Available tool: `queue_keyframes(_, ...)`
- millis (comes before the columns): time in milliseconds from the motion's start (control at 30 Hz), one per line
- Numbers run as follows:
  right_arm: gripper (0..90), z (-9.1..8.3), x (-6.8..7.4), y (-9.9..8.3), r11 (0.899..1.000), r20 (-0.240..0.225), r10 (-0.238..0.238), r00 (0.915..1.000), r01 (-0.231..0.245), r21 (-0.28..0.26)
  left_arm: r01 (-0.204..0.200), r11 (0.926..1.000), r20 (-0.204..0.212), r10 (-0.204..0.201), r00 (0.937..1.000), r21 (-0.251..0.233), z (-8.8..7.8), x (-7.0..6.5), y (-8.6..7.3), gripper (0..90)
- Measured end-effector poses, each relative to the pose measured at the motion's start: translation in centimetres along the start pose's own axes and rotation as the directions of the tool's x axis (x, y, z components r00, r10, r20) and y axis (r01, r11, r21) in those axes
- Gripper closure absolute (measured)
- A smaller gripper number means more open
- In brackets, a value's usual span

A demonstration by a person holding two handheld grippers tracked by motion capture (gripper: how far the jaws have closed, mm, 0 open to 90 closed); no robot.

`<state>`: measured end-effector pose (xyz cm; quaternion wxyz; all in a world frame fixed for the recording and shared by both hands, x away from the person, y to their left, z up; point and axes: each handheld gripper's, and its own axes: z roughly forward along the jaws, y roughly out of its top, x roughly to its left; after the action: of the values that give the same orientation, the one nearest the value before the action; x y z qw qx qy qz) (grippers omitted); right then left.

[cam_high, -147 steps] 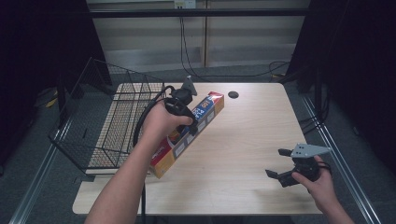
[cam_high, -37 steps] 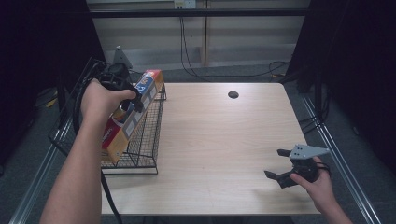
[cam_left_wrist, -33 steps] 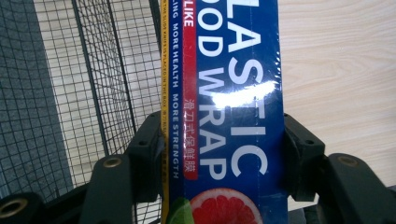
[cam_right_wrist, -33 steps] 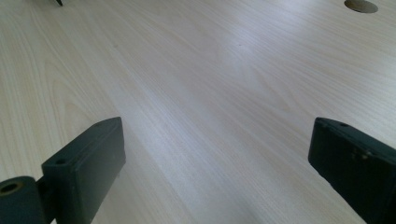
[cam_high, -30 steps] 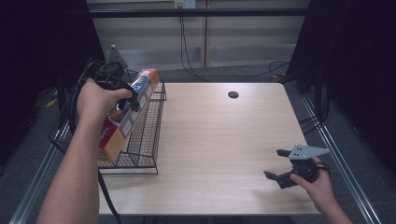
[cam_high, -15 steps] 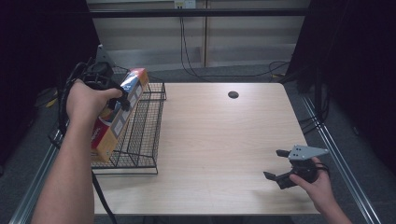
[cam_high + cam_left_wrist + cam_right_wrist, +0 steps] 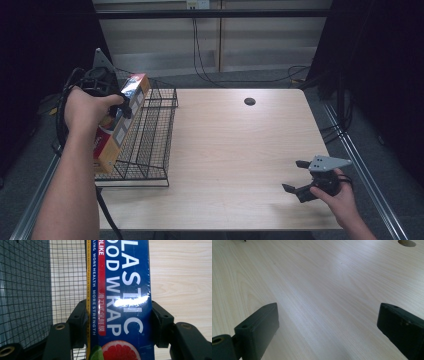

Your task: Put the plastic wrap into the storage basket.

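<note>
The left gripper [image 7: 117,322] clamps a plastic wrap box [image 7: 120,120] above the wire basket [image 7: 150,145] at the table's [image 7: 240,150] left edge. The right gripper [image 7: 305,180], jaws wide, hovers near the right front corner.

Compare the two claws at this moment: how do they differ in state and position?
The left claw is shut on the wrap box, raised over the wire rack; the right claw is open and empty, low over the table near its right front. Both have black jaws.

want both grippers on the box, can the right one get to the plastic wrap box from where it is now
Probably not without a long move: the right gripper sits open at the table's near right, the plastic wrap box across it in the left gripper. Nothing between.
</note>
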<state>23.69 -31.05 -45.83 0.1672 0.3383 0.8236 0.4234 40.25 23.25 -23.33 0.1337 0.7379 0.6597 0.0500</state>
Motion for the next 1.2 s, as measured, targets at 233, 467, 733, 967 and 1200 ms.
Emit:
queue_keyframes(233, 3.8, -0.1, 0.0, 0.0, 1.000, 0.001, 0.002, 1.0000, -0.002, 0.000, -0.001, 1.0000, -0.001, 0.001, 1.0000, -0.004, -0.2, 0.3, -0.1, 43.1)
queue_keyframes(467, 3.8, -0.1, -0.1, 0.0, 1.000, 0.003, 0.006, 1.0000, -0.006, -0.002, 0.016, 0.9998, 0.003, -0.016, 0.9999, -0.008, -0.5, 0.5, -0.2, 43.1)
queue_keyframes(733, 3.8, -0.1, -0.1, 0.0, 1.000, 0.005, 0.004, 1.0000, -0.004, -0.002, 0.037, 0.9993, 0.002, -0.037, 0.9993, -0.011, -0.9, 1.2, -0.3, 43.1)
queue_keyframes(967, 3.8, -0.1, -0.1, 0.0, 1.000, 0.007, 0.004, 1.0000, -0.004, -0.002, 0.032, 0.9993, -0.018, -0.032, 0.9993, -0.018, -1.2, 1.9, -0.2, 43.1)
queue_keyframes(1200, 3.8, 0.0, 0.0, -0.1, 1.000, 0.010, 0.003, 0.9999, -0.003, 0.002, 0.047, 0.9985, -0.028, -0.048, 0.9985, -0.029, -1.2, 2.3, -0.1, 43.1)
